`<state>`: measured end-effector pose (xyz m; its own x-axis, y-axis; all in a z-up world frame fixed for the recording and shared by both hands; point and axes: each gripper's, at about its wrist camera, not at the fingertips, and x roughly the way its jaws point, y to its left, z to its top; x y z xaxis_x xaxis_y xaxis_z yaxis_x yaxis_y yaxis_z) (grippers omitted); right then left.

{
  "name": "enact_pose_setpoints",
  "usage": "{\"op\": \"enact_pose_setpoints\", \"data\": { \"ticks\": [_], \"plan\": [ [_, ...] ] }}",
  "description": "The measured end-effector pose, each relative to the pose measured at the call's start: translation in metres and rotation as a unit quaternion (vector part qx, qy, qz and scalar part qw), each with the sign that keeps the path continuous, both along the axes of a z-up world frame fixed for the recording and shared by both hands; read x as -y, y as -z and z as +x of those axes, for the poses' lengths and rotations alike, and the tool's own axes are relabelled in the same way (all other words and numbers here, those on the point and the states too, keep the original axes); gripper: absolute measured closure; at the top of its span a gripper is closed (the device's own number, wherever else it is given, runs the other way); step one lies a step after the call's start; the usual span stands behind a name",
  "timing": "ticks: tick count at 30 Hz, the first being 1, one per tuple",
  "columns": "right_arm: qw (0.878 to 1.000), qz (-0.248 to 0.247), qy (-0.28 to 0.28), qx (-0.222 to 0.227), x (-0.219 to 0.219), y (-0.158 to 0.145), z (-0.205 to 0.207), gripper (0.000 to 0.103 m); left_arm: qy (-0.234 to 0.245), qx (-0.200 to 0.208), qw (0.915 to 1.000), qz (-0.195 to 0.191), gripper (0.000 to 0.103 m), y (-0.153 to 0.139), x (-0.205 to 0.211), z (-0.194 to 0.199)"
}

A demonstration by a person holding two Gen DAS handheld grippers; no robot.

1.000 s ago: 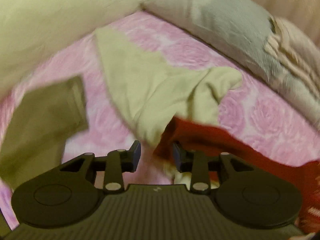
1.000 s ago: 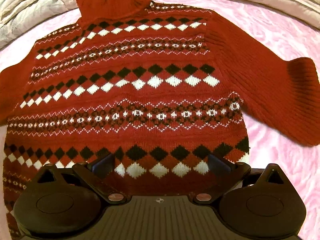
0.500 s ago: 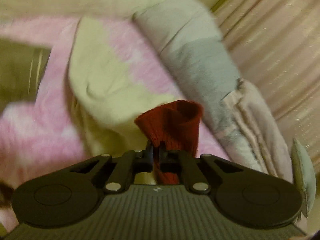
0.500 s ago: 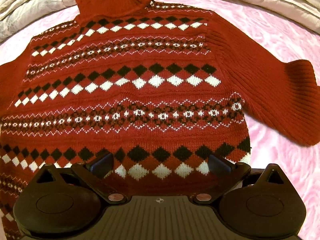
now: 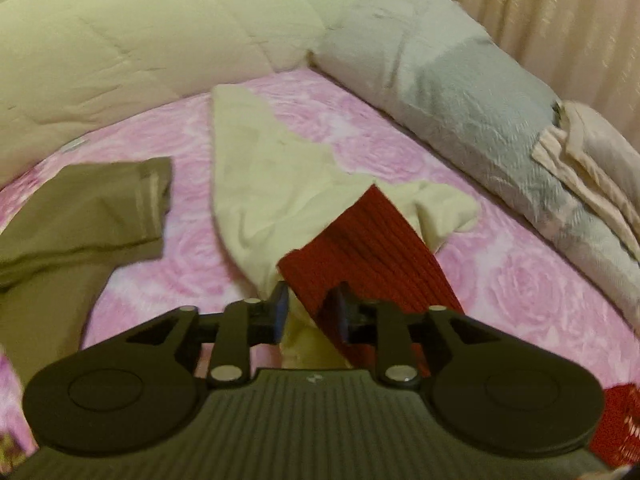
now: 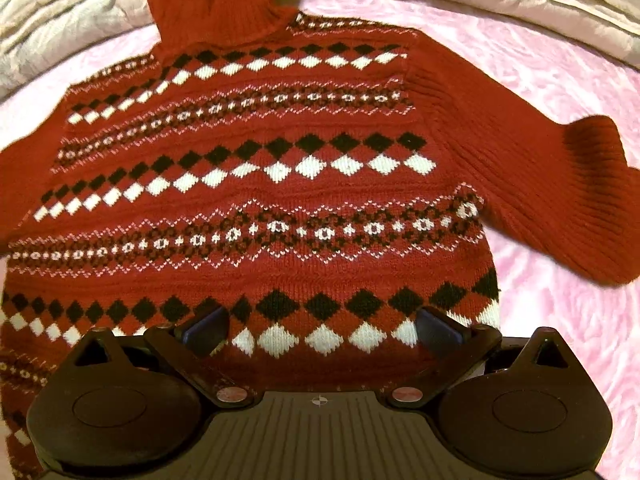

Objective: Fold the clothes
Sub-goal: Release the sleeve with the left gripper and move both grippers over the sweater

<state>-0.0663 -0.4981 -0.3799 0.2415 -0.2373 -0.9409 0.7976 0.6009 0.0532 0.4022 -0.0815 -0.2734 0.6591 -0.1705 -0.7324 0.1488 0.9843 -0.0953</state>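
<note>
The sweater sleeve (image 5: 372, 256) runs forward between the opening left gripper (image 5: 310, 312) fingers (right gripper (image 6: 320, 330) open over the hem).

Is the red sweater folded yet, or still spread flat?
Spread flat: the red sweater lies open on the pink bedspread, patterned front fully showing, one sleeve stretched sideways.

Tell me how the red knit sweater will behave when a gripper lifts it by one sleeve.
Probably floppy: the sweater's sleeve drapes limp over the cream cloth as the left gripper opens around it. The thick ribbed knit of the red sweater looks fairly heavy, so the body would likely sag and drag on the pink sheet.
</note>
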Motion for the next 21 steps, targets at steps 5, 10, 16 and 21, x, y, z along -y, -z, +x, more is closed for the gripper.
{"op": "enact_pose_setpoints", "data": {
  "ticks": [5,10,16,21],
  "plan": [
    [0.996,-0.001,0.057,0.061,0.011,-0.018,-0.051,0.0,-0.034,-0.026,0.999,0.007,0.076,-0.005,0.001,-0.05],
    [0.979,-0.013,0.163,0.122,0.055,-0.035,-0.148,0.001,0.004,-0.097,0.9948,-0.029,0.076,-0.004,0.034,-0.127],
    [0.93,-0.024,0.314,0.188,0.13,-0.047,-0.299,0.021,0.055,-0.159,0.9804,-0.102,0.076,-0.001,0.106,-0.226],
    [0.884,-0.031,0.389,0.258,0.205,-0.048,-0.382,0.021,0.092,-0.169,0.9734,-0.124,0.076,-0.005,0.159,-0.291]
  ]
}}
